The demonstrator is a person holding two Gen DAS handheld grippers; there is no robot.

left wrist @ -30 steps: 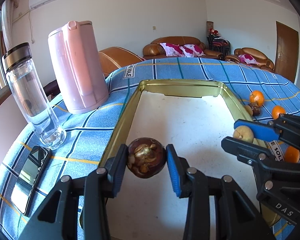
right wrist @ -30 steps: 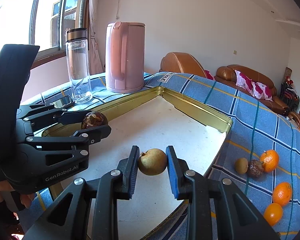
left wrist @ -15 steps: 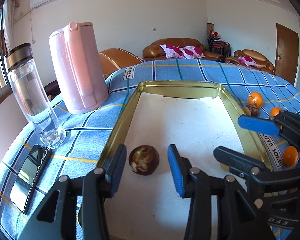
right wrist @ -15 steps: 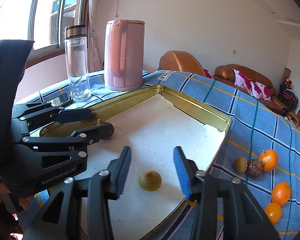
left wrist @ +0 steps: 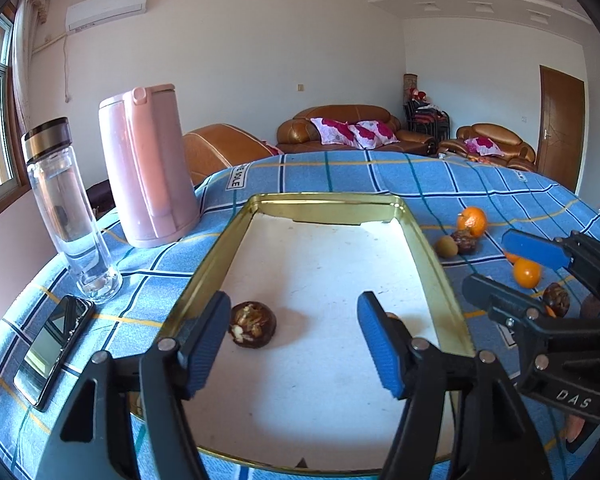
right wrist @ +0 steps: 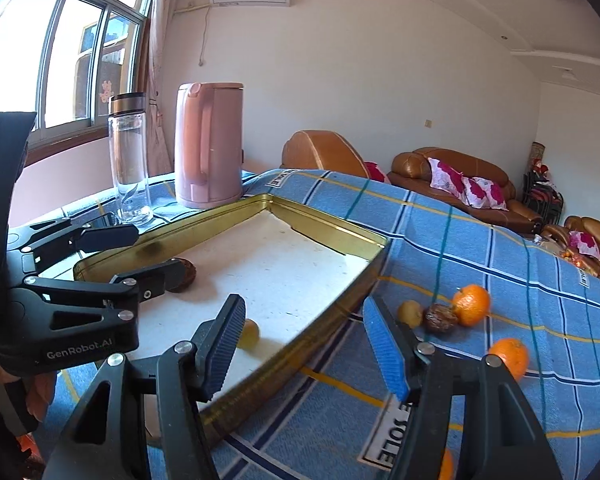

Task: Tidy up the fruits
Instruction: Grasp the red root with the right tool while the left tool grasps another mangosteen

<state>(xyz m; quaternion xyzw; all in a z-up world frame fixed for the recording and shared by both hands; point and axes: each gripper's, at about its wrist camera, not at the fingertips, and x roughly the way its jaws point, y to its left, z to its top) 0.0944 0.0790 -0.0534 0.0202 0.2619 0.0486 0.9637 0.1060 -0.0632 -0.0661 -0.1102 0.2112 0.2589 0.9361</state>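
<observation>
Both grippers have their jaws wide apart and hold nothing. The left gripper (left wrist: 292, 334) sits over the tray (left wrist: 428, 248), by the dark fruit (left wrist: 253, 324). The right gripper (right wrist: 304, 344) points past the tray's edge toward the oranges (right wrist: 471, 305) on the counter (right wrist: 480, 240), so it is nearer to them.

Daylight pours through a barred window (right wrist: 80, 64) at upper left, beside a drawn curtain (right wrist: 156, 60), onto plain white walls (left wrist: 240, 52). An air conditioner (left wrist: 106, 8) hangs high near the ceiling. Brown leather sofas (left wrist: 352, 128) with pink-and-red floral cushions (left wrist: 352, 132) line the far wall at centre, an armchair (left wrist: 496, 146) further right. A brown wooden door (left wrist: 560, 128) stands shut at the right edge.
</observation>
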